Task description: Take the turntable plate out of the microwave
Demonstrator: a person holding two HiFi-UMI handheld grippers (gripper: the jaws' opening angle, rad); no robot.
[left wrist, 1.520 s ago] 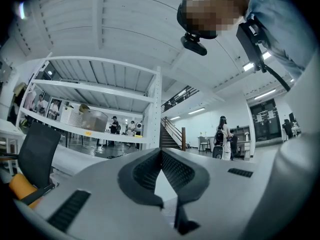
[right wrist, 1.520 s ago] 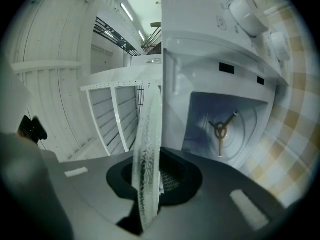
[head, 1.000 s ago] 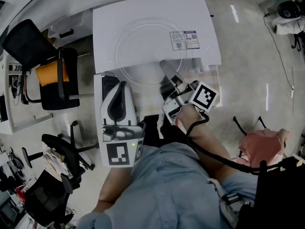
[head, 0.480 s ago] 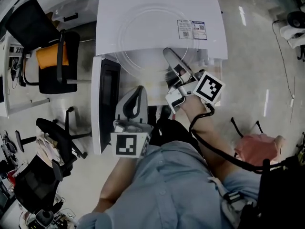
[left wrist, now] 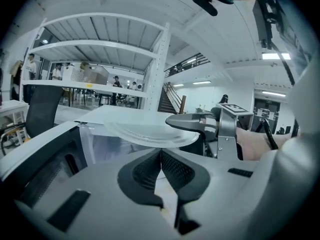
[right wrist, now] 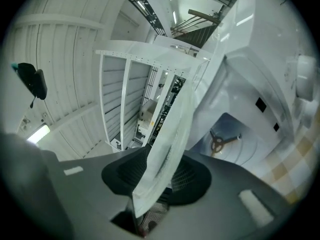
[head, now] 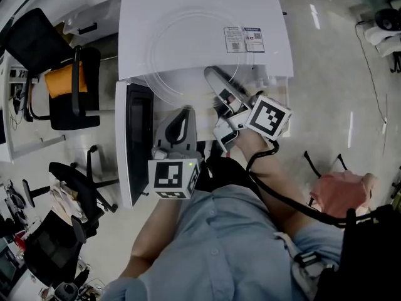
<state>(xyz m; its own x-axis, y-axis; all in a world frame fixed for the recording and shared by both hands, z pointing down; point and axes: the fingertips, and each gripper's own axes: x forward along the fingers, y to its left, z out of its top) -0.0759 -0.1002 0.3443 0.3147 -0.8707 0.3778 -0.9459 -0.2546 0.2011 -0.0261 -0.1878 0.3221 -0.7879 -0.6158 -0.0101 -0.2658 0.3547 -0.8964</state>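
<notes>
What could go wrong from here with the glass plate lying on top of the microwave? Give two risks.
1. The glass plate lies on the microwave top with its near edge overhanging the front. The right gripper has just been opening its jaws with the rim between them, so the plate might tip or slide off.
2. The left gripper, jaws together and empty, is close to that overhang; raising it could knock the plate.

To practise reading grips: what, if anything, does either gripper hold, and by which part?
Nothing is clamped. The turntable plate's rim stands between the right gripper's jaws, which have just been opening, pads off it. The left gripper is shut, empty.
</notes>
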